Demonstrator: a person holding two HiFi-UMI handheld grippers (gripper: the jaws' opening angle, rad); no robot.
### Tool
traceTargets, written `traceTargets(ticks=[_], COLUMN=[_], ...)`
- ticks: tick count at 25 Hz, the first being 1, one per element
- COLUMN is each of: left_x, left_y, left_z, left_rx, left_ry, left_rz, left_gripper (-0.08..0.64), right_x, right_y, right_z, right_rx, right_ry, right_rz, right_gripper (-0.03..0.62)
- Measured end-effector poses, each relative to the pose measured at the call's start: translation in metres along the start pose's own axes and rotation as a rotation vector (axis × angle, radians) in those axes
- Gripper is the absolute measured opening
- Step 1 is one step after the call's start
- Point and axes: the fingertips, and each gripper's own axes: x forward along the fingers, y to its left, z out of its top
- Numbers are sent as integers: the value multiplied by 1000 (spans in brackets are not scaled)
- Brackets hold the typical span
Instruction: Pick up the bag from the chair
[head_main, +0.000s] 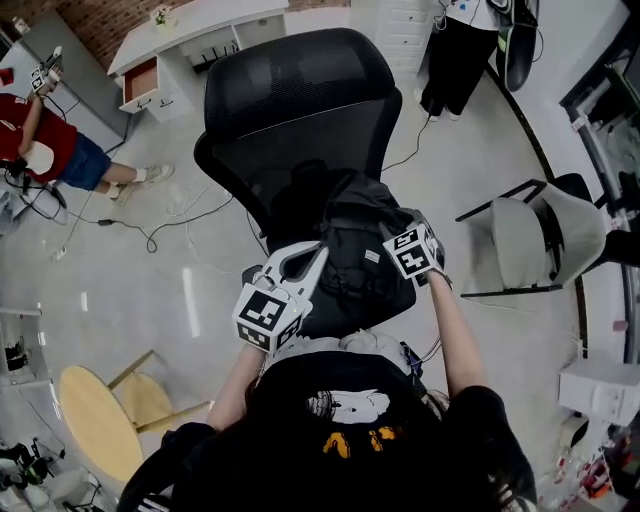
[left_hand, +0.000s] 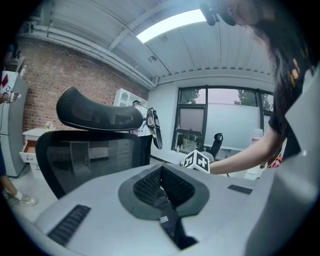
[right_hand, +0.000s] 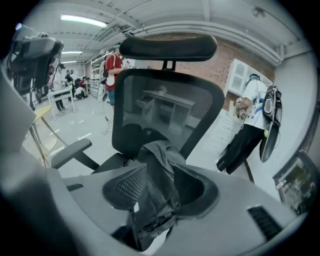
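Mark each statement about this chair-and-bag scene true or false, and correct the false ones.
1. The bag lies on the seat of the black office chair. True.
2. The right gripper has its jaws shut with nothing between them. False: the jaws stand apart, with the bag's fabric between them.
3. The bag is bright red. False: it is black.
4. A round wooden table shows at the lower left of the head view. True.

Bright ceiling light (left_hand: 170, 25); fisheye edges, perhaps soft.
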Motion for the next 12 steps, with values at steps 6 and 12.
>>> traceTargets(ticks=[6,12], left_x=[16,33], left_y=[6,14], left_z=[3,9], left_rx=[-46,-70], left_ry=[10,25], left_rz=[97,176], left_gripper=[5,5], right_x=[49,95], right_y=[-15,-11], right_z=[-6,-17], right_rx=[-123,-157], right_ry=[87,164], right_rz=[96,195], right_gripper=[182,209])
